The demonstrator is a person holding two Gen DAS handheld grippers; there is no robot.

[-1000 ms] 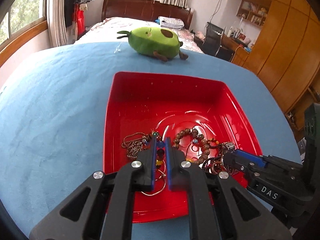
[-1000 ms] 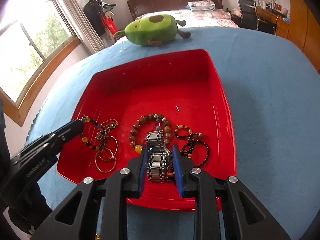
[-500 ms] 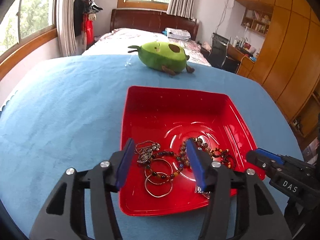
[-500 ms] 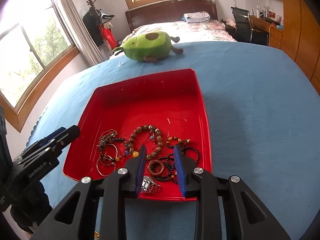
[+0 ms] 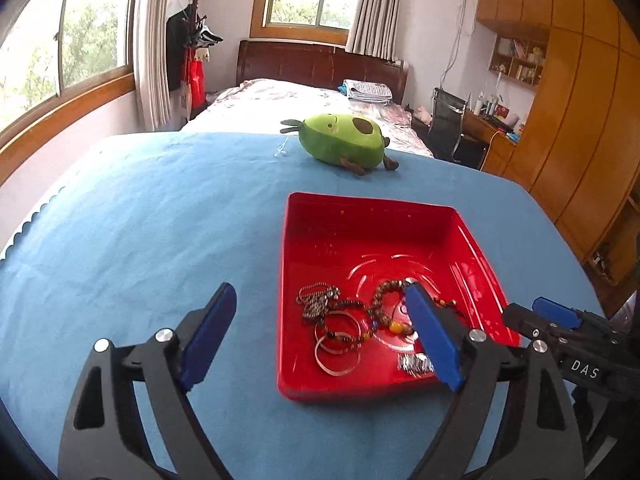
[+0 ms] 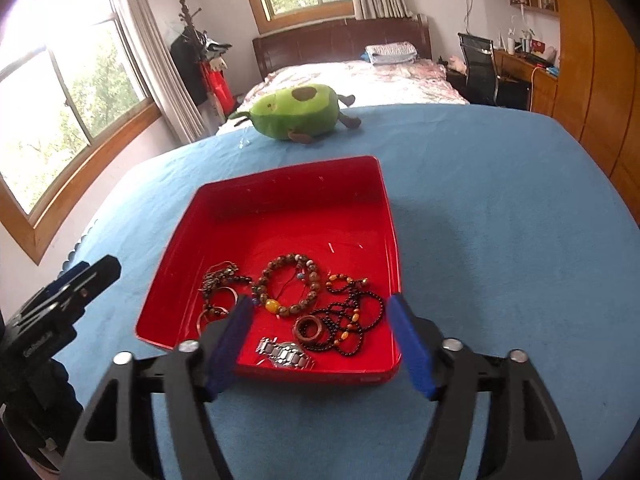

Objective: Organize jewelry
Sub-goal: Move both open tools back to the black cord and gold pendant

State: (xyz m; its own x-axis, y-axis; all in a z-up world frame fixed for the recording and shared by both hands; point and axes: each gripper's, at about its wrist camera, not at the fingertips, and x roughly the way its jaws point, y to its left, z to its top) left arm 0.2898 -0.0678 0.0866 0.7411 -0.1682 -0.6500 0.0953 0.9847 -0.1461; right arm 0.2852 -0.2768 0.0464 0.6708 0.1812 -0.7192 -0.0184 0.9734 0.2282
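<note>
1. Shallow square red plastic tray (image 6: 384, 216) on the blue cloth-covered table (image 6: 500, 240), all jewelry in its near half, far half bare
2. Left gripper (image 5: 324, 340) jaws opening, wide apart, nothing between the pads, hanging above the tray's near-left corner
3. Right gripper (image 6: 320, 344) jaws also opening, empty, above the tray's near edge, silver metal link watch (image 6: 286, 354) lying below it
4. Brown wooden bead bracelet with a yellow bead (image 6: 288, 286) mid-tray; black bead strand with orange beads (image 6: 348, 320) to its right, partly over a brown wooden ring (image 6: 309, 329); thin metal hoops tangled with a fine chain (image 5: 328, 320) at left
5. Handling guess: all light; bead strands and chain limp, likely to snag together, so pinch one loop clear of the neighbours; watch heavier and slippery, take across the band; hoops stiff, thin, grip by the rim
6. Writing: "DAS" on the right gripper body in the left wrist view; lettering on the left gripper in the right wrist view too blurred to read
7. Green avocado plush toy (image 6: 296, 114) at the far table edge, well apart from the tray
</note>
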